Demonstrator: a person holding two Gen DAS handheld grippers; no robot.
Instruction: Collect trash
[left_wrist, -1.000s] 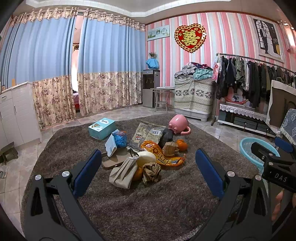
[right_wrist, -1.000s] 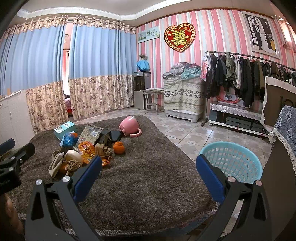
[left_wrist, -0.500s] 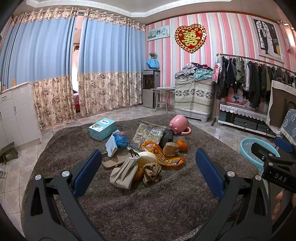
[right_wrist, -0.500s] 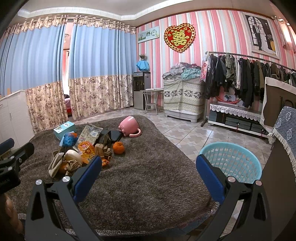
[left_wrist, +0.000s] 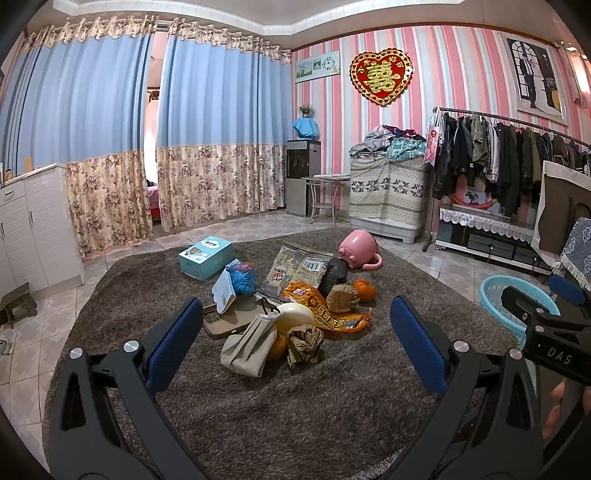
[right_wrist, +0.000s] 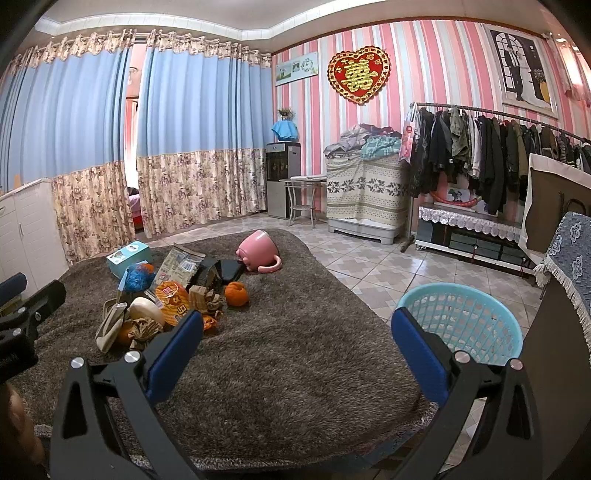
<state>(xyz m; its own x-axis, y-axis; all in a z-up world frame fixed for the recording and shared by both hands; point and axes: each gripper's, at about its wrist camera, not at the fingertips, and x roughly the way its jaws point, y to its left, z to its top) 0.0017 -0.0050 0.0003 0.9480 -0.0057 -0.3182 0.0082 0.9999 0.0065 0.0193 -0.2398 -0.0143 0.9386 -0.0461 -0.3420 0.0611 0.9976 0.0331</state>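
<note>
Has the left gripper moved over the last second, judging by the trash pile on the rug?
No. The left gripper frames the trash pile and rug exactly as before, open.

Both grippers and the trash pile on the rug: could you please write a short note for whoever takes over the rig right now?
Left gripper: open, empty, facing the pile.
Right gripper: open, empty, raised over the brown rug.
Trash sits heaped mid-rug: crumpled brown paper, orange snack bag, beige pouch, blue plastic bag, oranges, teal tissue box, tipped pink mug.
Blue basket: on the tiles off the rug's right edge, looks empty.
Done: nothing collected.
Left: move every piece into the basket.
</note>
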